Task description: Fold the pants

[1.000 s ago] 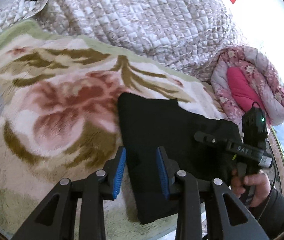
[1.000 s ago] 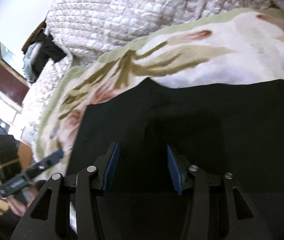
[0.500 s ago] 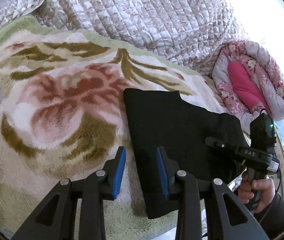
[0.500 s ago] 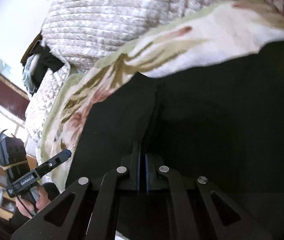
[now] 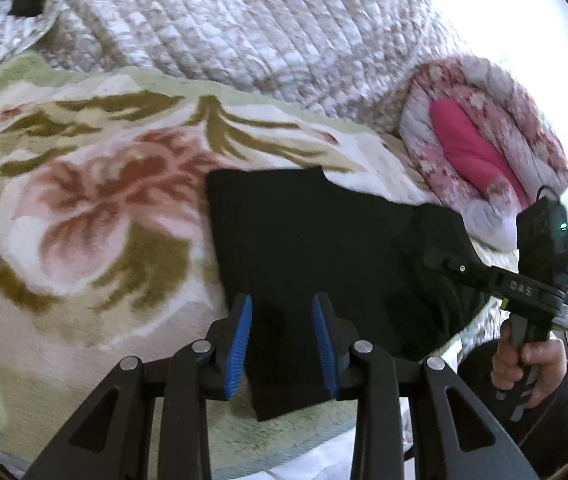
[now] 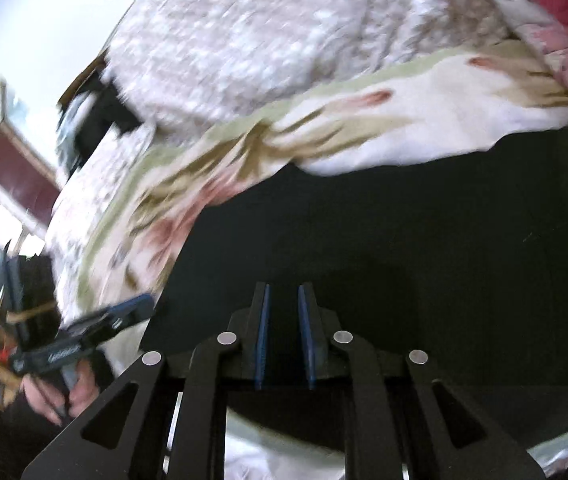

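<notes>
Black pants [image 5: 316, 240], one pair, folded flat on the flowered blanket [image 5: 96, 208] of the bed. Left tool [image 5: 282, 312]: tilted down over the near edge of the pants, blue pads partly apart, nothing gripped. Right tool [image 6: 283, 300]: tilted down over the pants, jaws narrowly apart and just opening, no cloth pinched between them. One hand [image 5: 528, 364] grips the right tool's handle. One quilt [image 5: 244, 20]; one pink rolled duvet [image 5: 484, 140].

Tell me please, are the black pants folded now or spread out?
Folded. The black pants lie as a compact dark block with straight edges on the floral blanket; no separate legs show.
</notes>
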`<state>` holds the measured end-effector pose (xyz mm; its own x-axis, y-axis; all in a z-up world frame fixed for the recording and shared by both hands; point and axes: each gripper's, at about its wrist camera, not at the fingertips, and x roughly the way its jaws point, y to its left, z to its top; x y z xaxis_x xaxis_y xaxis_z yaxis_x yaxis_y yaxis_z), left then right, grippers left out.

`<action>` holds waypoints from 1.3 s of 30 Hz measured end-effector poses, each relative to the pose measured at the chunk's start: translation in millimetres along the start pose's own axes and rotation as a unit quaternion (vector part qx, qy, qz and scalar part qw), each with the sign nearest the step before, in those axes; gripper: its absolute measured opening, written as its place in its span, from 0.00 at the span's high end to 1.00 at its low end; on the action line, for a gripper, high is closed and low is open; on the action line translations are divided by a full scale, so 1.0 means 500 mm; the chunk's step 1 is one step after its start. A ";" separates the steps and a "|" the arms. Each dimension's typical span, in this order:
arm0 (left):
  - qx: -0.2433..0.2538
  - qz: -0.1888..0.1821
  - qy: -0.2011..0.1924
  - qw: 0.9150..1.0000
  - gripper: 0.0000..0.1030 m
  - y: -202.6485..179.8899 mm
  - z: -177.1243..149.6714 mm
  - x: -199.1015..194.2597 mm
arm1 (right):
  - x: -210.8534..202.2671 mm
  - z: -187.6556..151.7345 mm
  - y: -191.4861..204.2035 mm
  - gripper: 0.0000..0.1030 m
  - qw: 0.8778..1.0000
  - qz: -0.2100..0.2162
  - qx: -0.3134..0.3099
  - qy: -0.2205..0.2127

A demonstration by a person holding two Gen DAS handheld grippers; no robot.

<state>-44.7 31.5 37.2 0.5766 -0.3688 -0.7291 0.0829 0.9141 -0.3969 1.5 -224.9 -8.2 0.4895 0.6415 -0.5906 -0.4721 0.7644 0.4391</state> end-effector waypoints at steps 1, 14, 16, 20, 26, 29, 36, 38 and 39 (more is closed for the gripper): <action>0.004 -0.001 0.008 1.000 0.67 -0.004 -0.005 0.008 | 0.013 -0.009 -0.001 0.86 1.000 -0.007 0.000 0.015; 0.029 0.008 0.019 0.999 0.67 -0.016 0.029 0.037 | 0.027 0.100 0.001 0.86 0.999 -0.036 -0.022 -0.032; 0.031 0.020 0.006 0.999 0.67 -0.018 0.061 0.050 | 0.042 0.121 -0.007 0.86 0.999 -0.038 -0.018 -0.036; 0.026 0.049 0.005 0.998 0.67 -0.009 0.113 0.096 | 0.091 0.153 -0.046 0.83 0.998 -0.053 0.007 -0.023; 0.049 0.080 0.012 0.996 0.67 -0.012 0.115 0.137 | 0.071 0.145 -0.097 0.83 0.996 -0.071 0.054 -0.031; 0.045 0.070 0.013 0.996 0.67 -0.015 0.109 0.122 | 0.025 0.115 -0.078 0.82 0.996 -0.074 0.035 -0.039; 0.049 0.037 0.006 0.998 0.67 -0.047 0.042 0.056 | -0.026 -0.013 0.016 0.78 0.997 -0.067 -0.039 -0.028; 0.053 0.026 0.008 0.998 0.67 -0.060 0.020 0.042 | -0.012 -0.038 0.014 0.78 0.996 -0.078 -0.044 -0.010; 0.058 0.021 0.011 0.998 0.67 -0.067 0.006 0.038 | -0.010 -0.046 0.008 0.78 0.996 -0.082 -0.041 -0.006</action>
<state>-33.9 -5.7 38.4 0.5633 -0.3319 -0.7567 0.1537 0.9419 -0.2987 -19.8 -226.5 -19.3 0.5735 0.5087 -0.6422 -0.4421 0.8521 0.2802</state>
